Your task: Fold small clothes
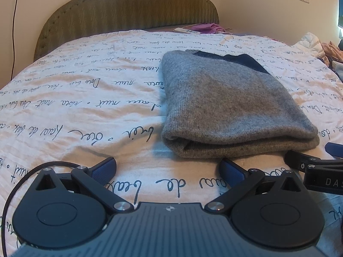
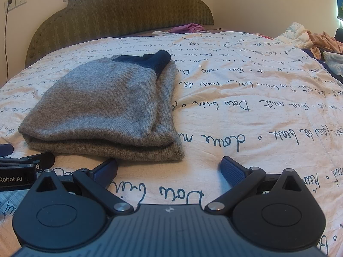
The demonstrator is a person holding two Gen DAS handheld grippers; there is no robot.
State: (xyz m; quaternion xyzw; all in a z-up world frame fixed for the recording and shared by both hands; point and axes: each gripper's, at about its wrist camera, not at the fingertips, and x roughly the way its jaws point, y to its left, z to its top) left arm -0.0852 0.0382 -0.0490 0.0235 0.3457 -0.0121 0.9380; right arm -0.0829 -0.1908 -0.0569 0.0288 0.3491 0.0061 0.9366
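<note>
A grey knit sweater with dark navy trim lies folded into a compact stack on the bed; it also shows in the right wrist view. My left gripper is open and empty, just in front of the sweater's near left corner. My right gripper is open and empty, in front of the sweater's near right corner. Each gripper's side shows in the other's view: the right one and the left one, both close to the sweater's near edge.
The bed cover is white with black handwriting print. A padded olive headboard stands behind. A pink garment and a white remote lie by the headboard. A pile of clothes sits at the far right.
</note>
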